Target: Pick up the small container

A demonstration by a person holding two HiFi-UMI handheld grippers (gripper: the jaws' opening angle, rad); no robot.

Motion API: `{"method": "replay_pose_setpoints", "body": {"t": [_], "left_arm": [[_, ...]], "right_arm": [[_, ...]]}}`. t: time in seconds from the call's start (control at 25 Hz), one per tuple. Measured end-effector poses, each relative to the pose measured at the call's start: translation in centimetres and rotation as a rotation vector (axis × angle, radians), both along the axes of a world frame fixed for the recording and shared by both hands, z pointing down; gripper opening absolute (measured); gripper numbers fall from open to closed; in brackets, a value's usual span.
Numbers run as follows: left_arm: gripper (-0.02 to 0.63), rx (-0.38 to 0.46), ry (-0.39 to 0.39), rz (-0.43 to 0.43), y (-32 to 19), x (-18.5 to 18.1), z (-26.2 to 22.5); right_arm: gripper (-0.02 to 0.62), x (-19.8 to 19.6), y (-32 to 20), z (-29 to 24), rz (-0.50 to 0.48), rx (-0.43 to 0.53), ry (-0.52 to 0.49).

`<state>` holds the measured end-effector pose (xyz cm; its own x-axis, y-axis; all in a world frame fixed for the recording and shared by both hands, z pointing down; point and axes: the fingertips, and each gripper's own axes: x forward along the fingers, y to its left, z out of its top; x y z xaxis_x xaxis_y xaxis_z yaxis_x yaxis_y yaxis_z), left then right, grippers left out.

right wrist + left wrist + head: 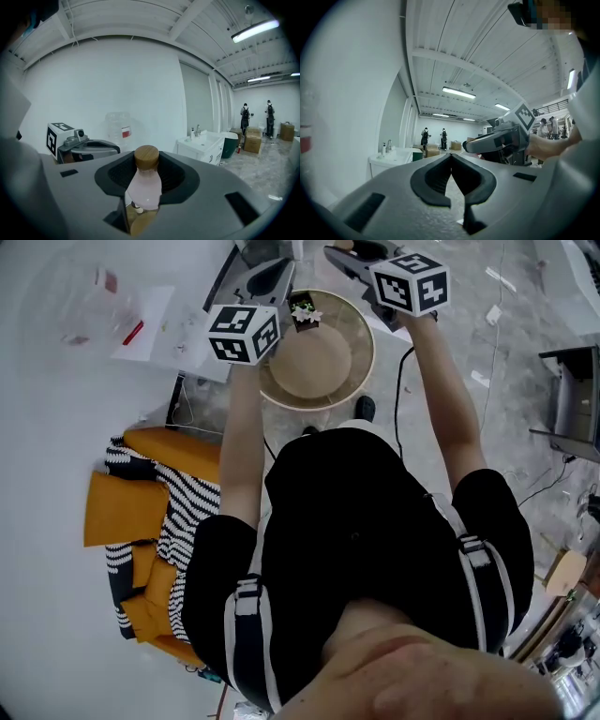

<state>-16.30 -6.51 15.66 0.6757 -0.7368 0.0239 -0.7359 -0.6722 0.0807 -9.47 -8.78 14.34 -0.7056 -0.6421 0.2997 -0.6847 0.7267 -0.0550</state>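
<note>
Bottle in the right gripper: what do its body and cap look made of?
Bottle: pale pink, matte with no sharp glints, likely frosted glass or plastic; I can't tell which. Cap: tan, dull finish with faint grain, probably wood or bamboo.

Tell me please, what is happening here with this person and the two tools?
A person stands over a round table with a gripping tool in each hand. The right claw is closed on the small container, a pale pink bottle with a wooden cap, and holds it upright, apparently above the table. The left claw is shut with nothing in it, raised beside the right one.
</note>
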Motion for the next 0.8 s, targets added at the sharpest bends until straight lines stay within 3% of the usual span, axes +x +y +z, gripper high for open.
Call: {"method": "replay_pose_setpoints", "body": {"t": [0.8], "left_arm": [[0.018, 0.003, -0.001, 0.006, 0.1, 0.8, -1.1]], "right_arm": [[0.141, 0.6, 0.9, -0.2, -0.004, 0.026, -0.023]]}}
